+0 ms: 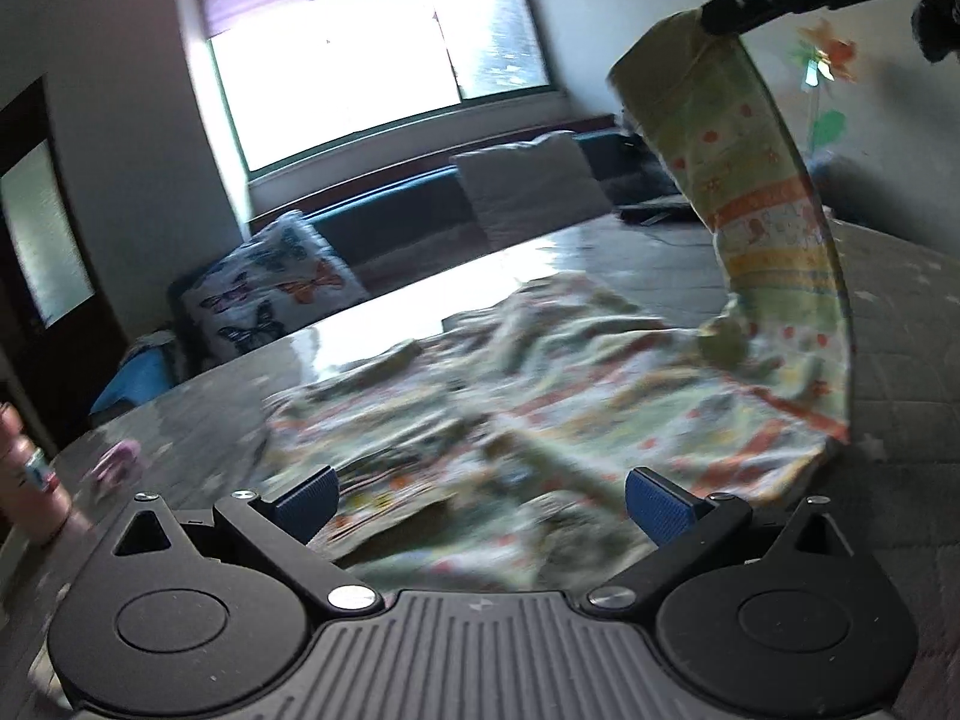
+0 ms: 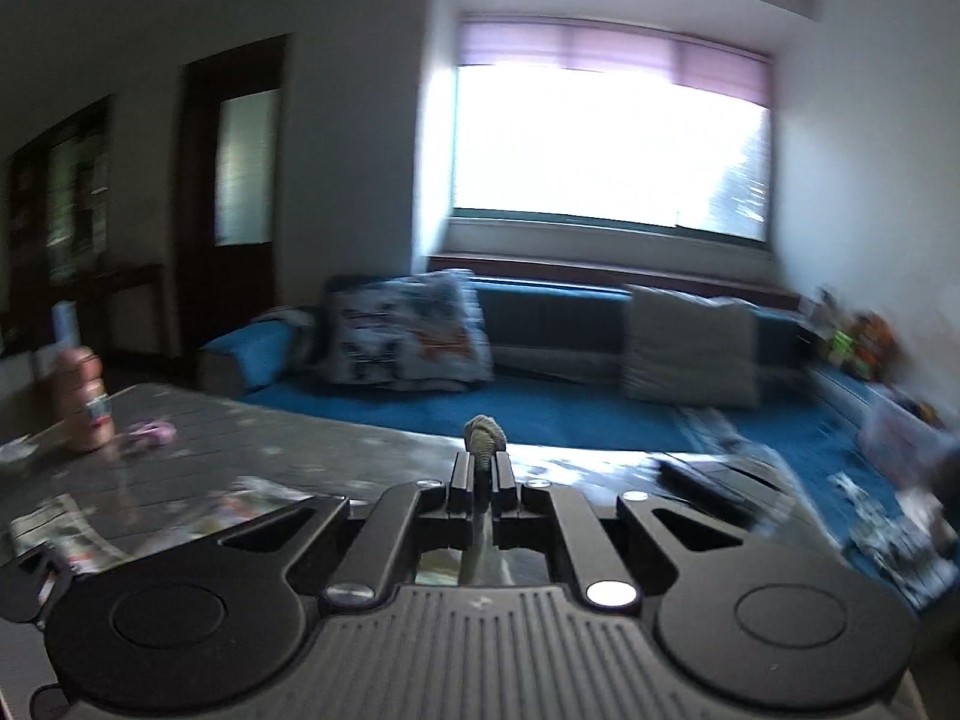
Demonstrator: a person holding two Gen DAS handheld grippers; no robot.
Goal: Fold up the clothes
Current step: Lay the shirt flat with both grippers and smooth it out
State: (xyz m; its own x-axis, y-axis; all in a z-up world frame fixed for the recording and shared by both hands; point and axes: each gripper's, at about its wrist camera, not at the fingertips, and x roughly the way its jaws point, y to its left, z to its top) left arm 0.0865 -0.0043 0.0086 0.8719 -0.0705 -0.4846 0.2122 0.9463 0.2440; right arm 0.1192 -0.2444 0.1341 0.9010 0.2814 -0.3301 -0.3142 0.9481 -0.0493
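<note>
A light green patterned garment point(image 1: 480, 408) with orange stripes lies crumpled on the grey table point(image 1: 690, 264). My left gripper point(image 1: 480, 507) is open just above its near edge, blue pads point(image 1: 657, 510) wide apart and empty. My right gripper point(image 1: 729, 6) shows at the top right of the left wrist view, shut on one end of the garment and lifting it high so the cloth hangs in a long strip point(image 1: 762, 198). In the right wrist view the right gripper point(image 2: 482, 468) is shut, with a bunched tip of the garment point(image 2: 483, 433) sticking out between the fingers.
A pink bottle point(image 2: 84, 402) and a small pink object point(image 2: 150, 433) stand at the table's left. A blue sofa point(image 2: 540, 402) with a butterfly cushion point(image 2: 408, 336) and a grey cushion point(image 2: 690, 348) lies behind the table under a bright window.
</note>
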